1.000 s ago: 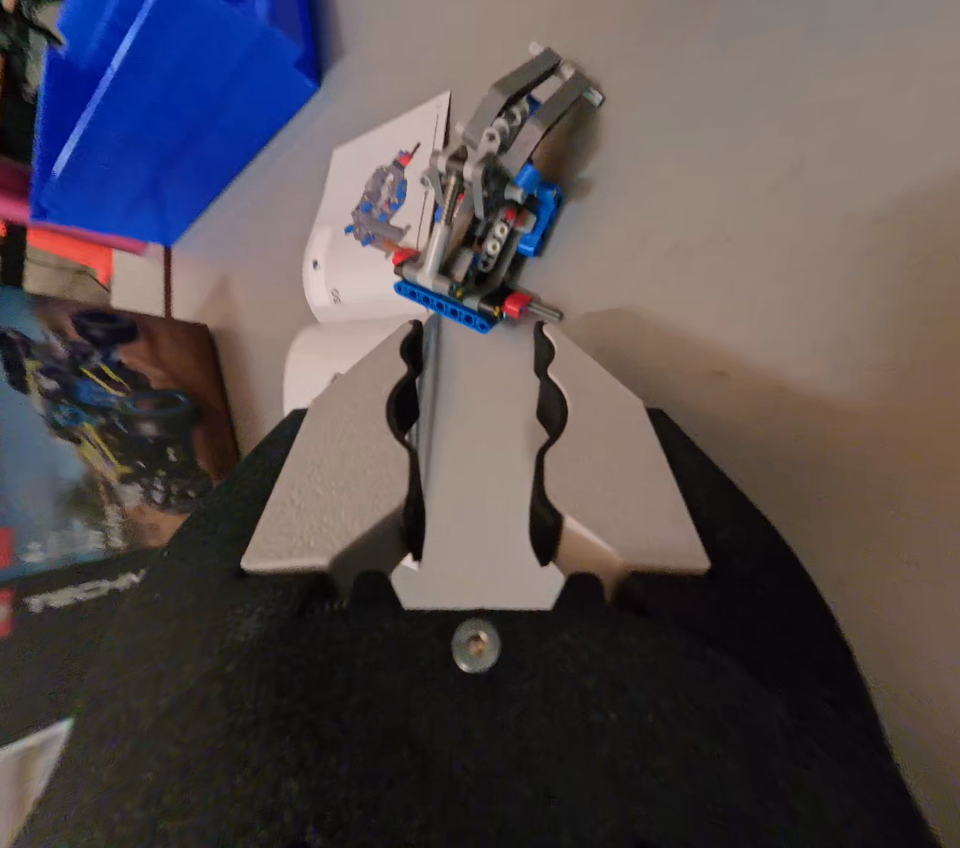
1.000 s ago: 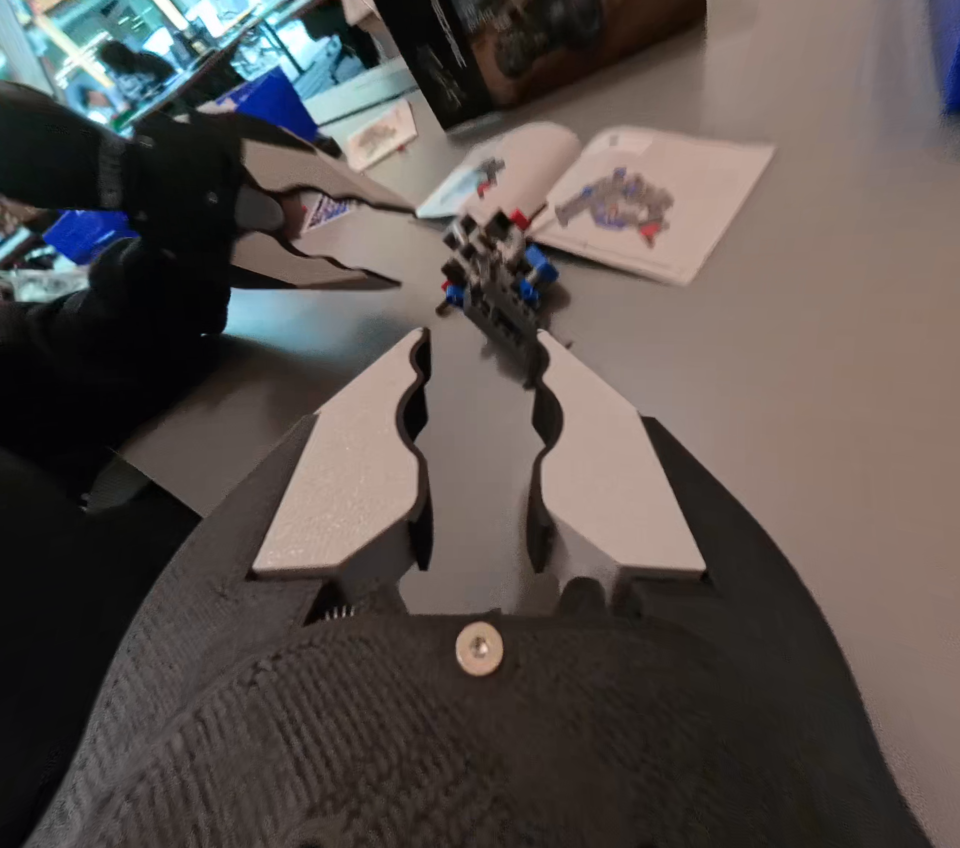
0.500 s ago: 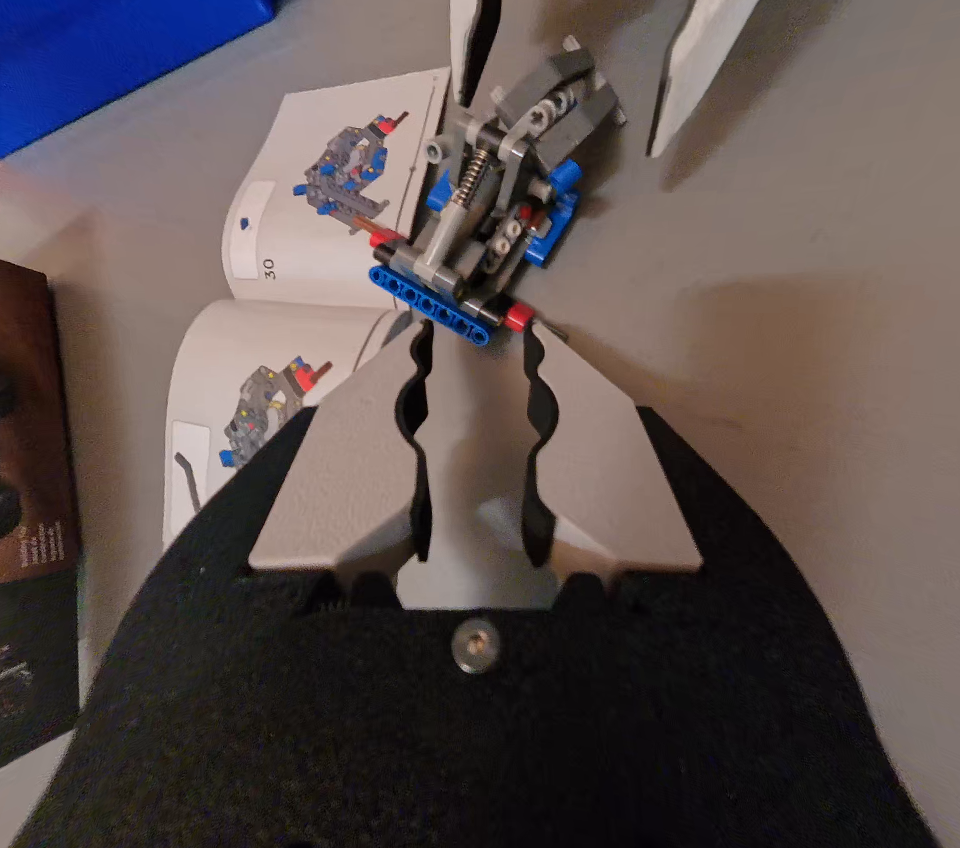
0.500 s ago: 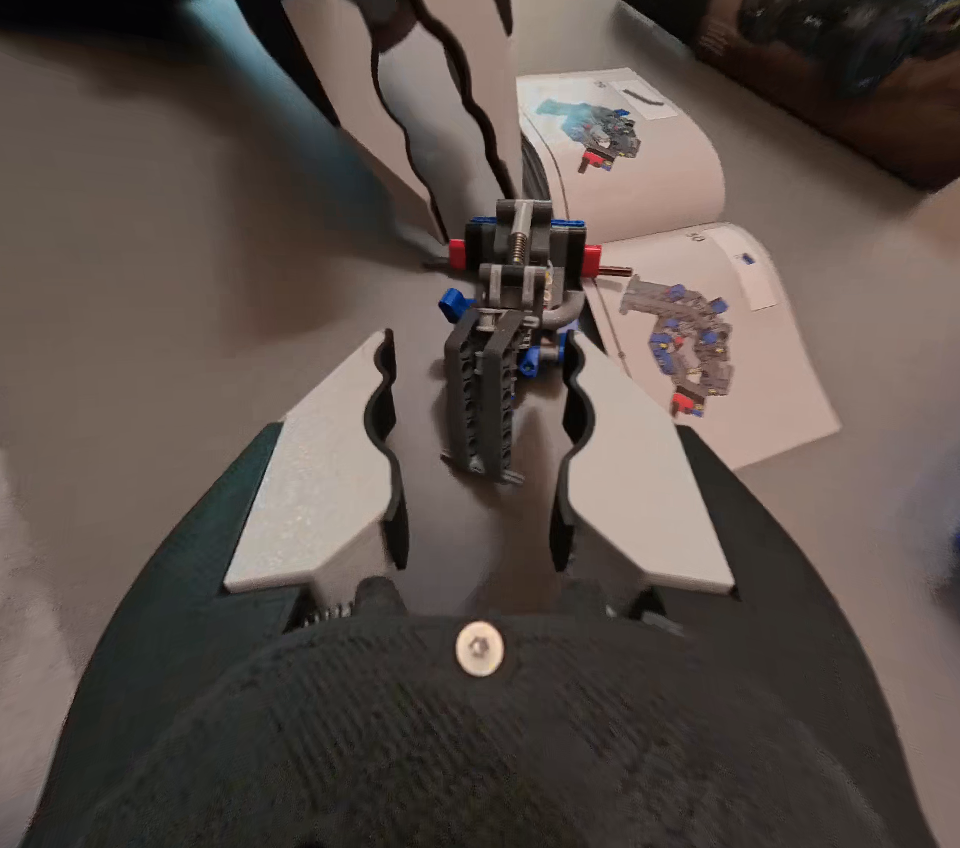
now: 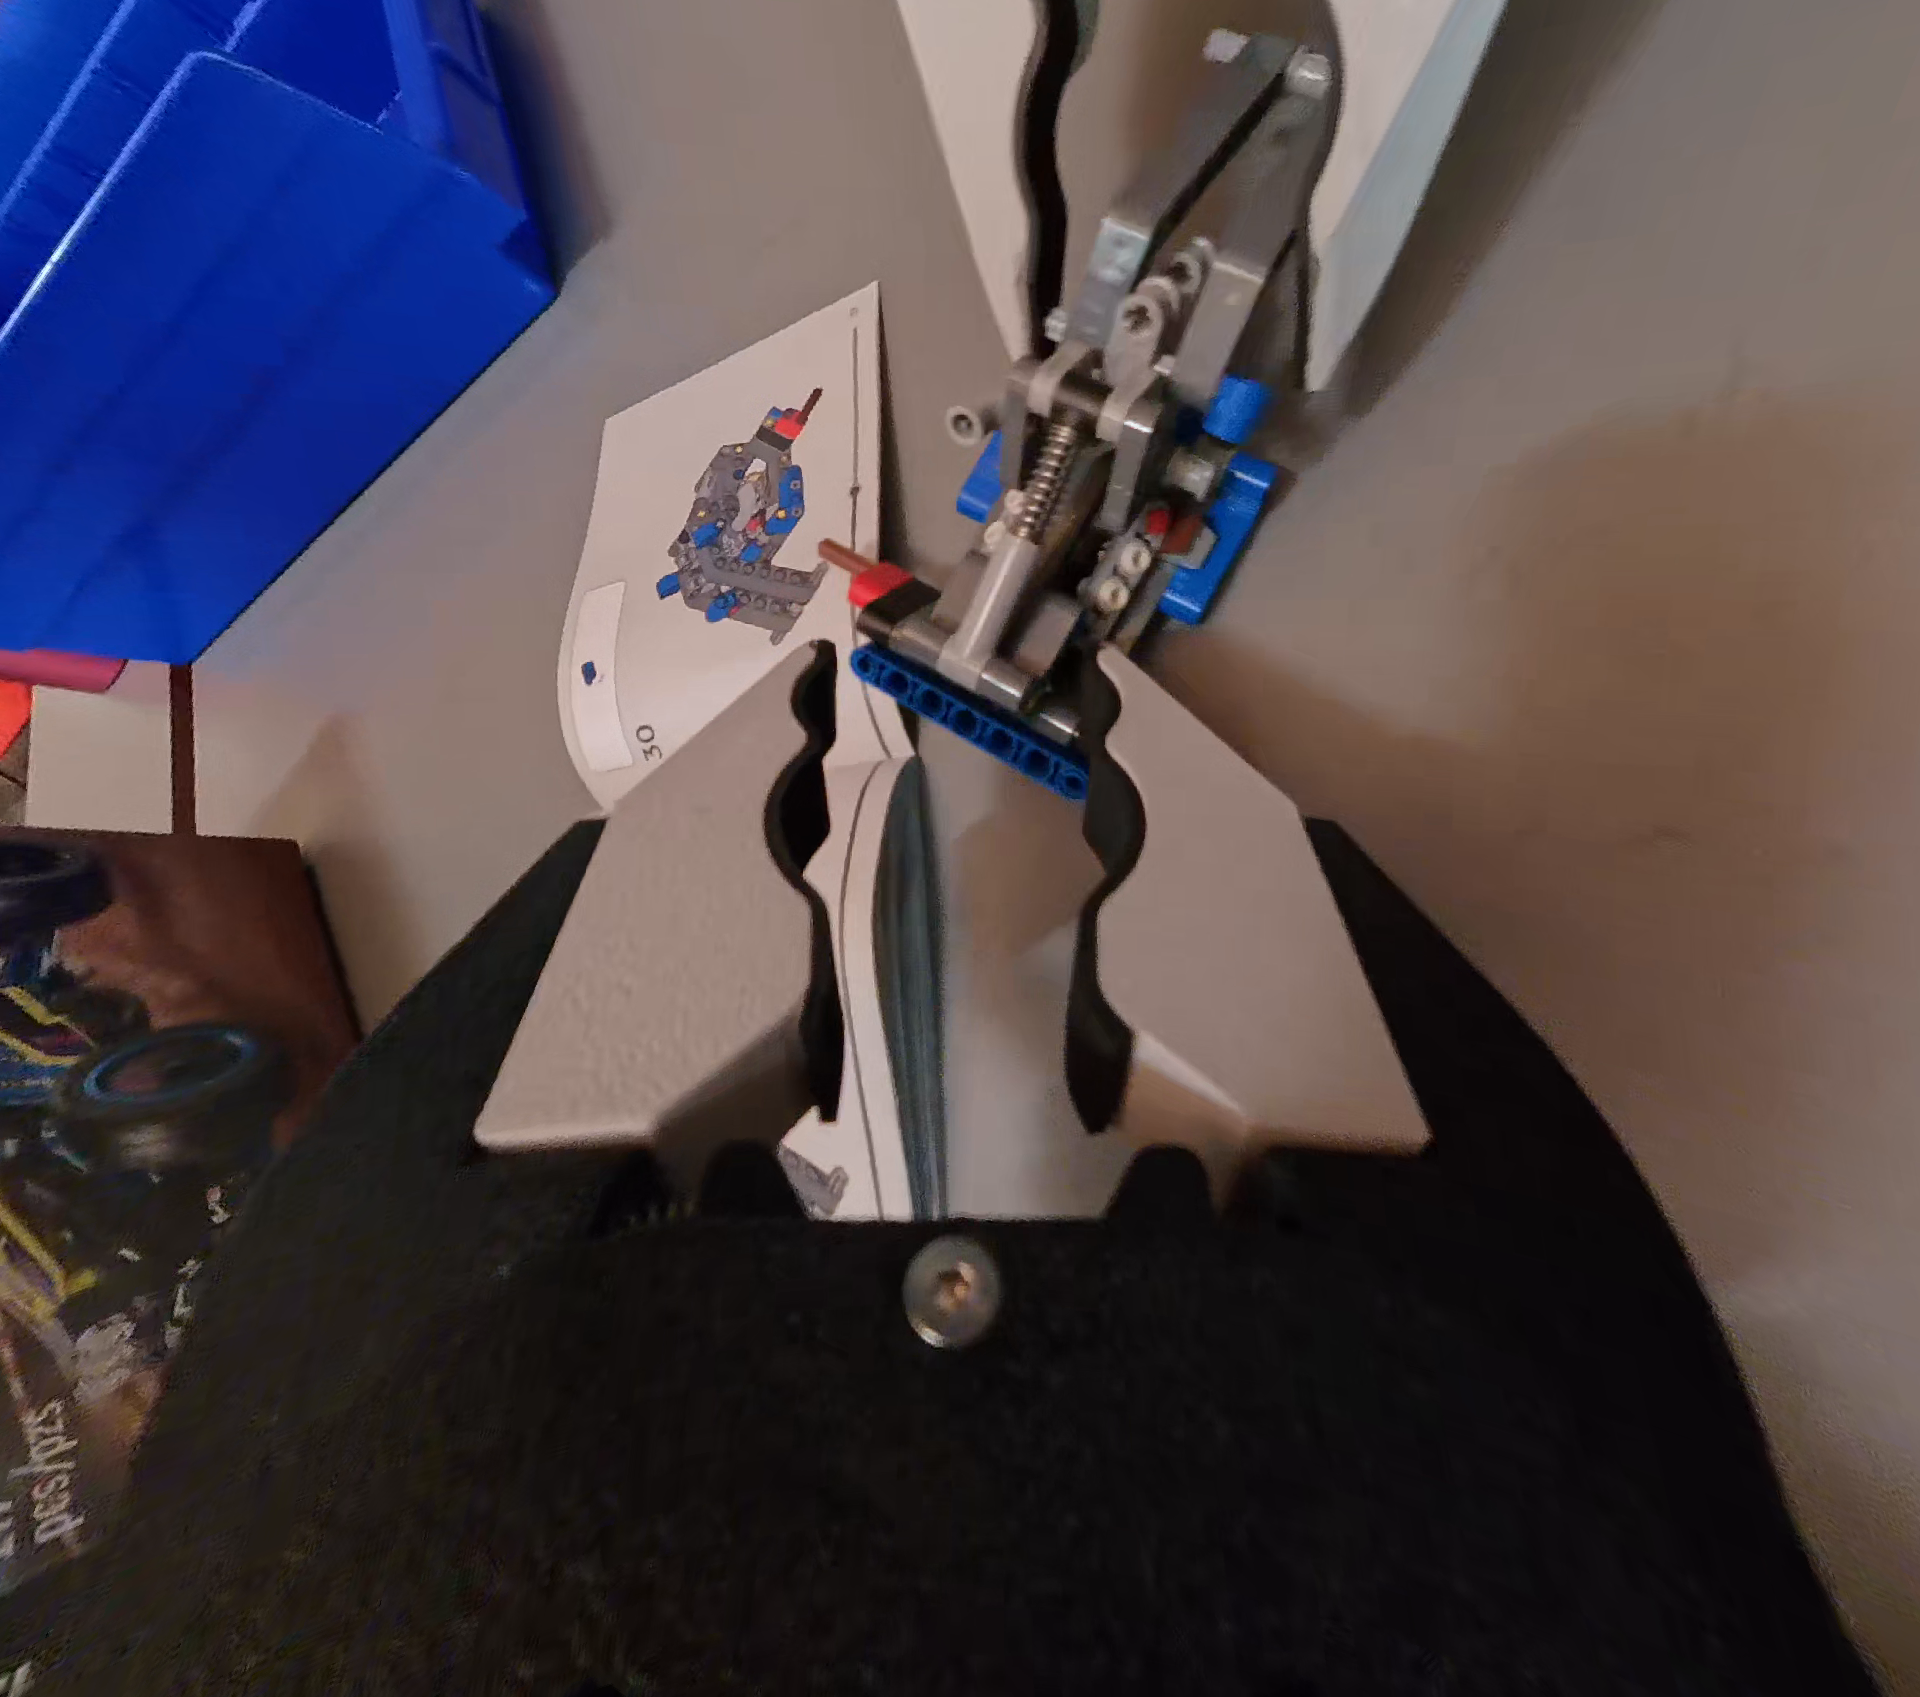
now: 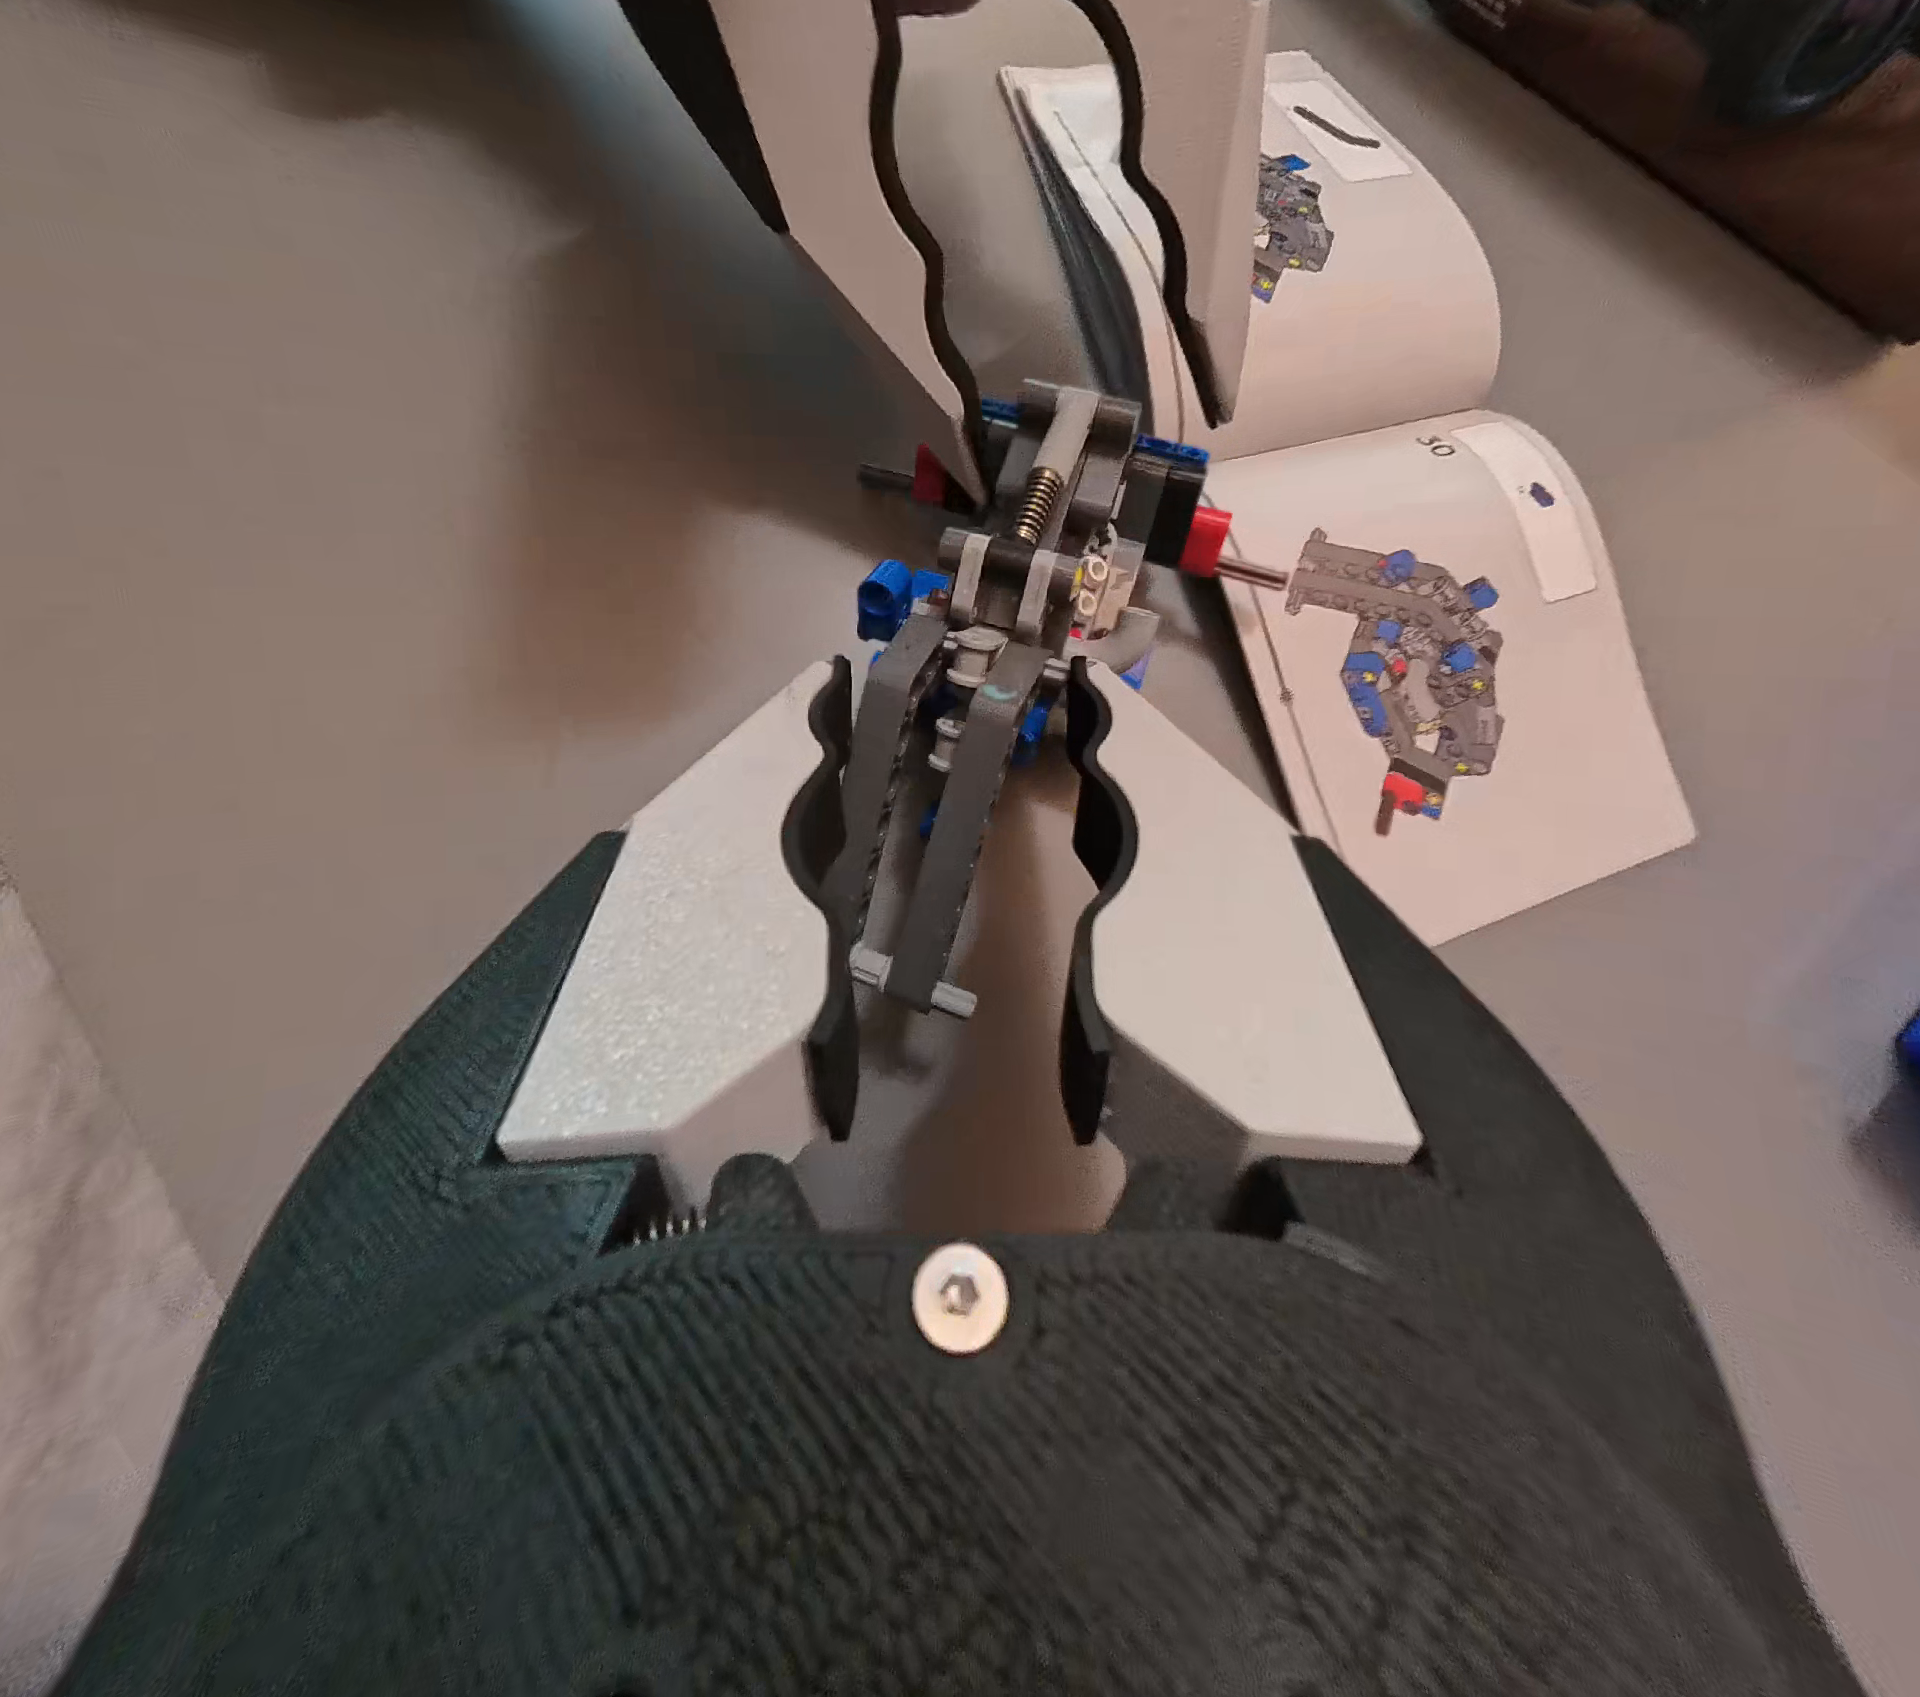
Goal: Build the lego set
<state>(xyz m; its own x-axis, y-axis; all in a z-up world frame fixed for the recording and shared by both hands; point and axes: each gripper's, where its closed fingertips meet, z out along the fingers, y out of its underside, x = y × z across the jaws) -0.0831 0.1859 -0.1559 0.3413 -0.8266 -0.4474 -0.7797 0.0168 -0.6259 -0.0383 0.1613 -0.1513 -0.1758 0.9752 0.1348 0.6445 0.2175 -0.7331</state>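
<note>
Brick model [image 6: 1023,598], grey with blue and red parts, clamped by right hand-held gripper [image 6: 961,691].

Each gripper, the left gripper [image 5: 956,691] and the right gripper [image 6: 956,702], is built on a black, coarsely textured printed body in which a single silver hex-socket screw [image 5: 951,1301] is set at the centre. Two pale grey wedge-shaped fingers [image 6: 675,951] are edged inside with wavy black pads. A small metal spring is seen at the base of the right gripper's fingers.
</note>
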